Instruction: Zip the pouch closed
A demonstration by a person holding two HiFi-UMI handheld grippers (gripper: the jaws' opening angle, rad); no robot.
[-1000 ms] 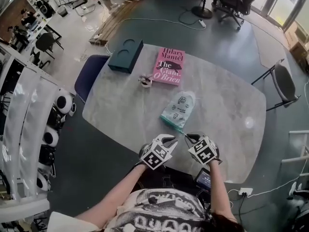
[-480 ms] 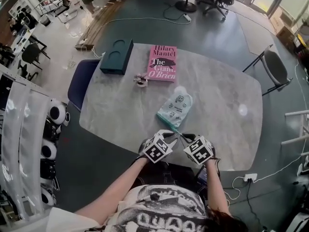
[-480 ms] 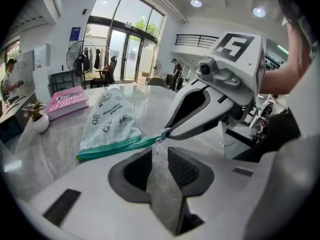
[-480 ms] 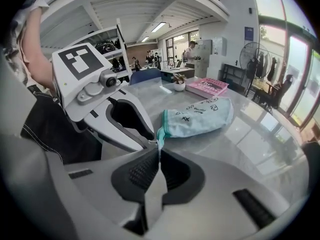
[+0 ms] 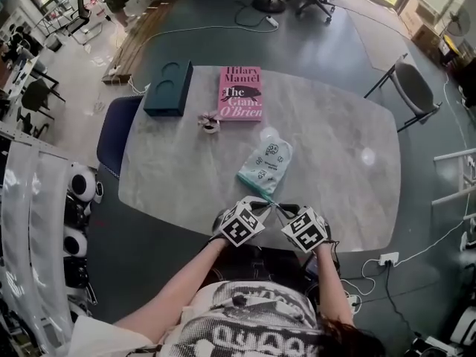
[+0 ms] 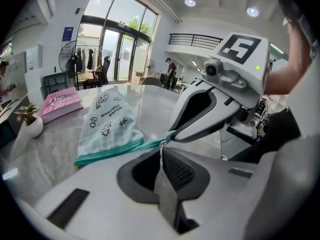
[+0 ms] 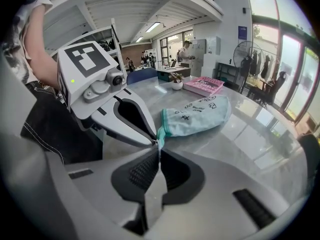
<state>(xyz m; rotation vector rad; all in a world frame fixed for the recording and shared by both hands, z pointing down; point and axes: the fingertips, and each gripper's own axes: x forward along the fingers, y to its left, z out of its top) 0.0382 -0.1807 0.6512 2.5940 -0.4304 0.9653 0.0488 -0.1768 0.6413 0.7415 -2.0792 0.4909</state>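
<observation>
A mint-green pouch [image 5: 268, 161] with a teal zipper edge [image 5: 251, 184] lies flat on the marble table [image 5: 335, 192], its near corner pointing at me. Both grippers meet at that corner near the table's front edge. My left gripper [image 5: 263, 204] is shut, with the thin silver zipper pull [image 6: 161, 153] pinched between its pads. My right gripper [image 5: 282, 210] is shut on the teal end of the zipper tape [image 7: 160, 134]. In the right gripper view the pouch [image 7: 197, 114] stretches away from the jaws, and the left gripper's tip [image 7: 150, 140] touches the same corner.
A pink book [image 5: 241, 93], a dark teal box [image 5: 163, 88] and a small white pot [image 5: 211, 125] sit at the table's far side. A blue chair [image 5: 113, 132] stands at the left, another chair [image 5: 413, 88] at the far right.
The two grippers have drawn closer together at the pouch's near corner, the left one dropping a little. The pouch has stayed where it was on the table.
</observation>
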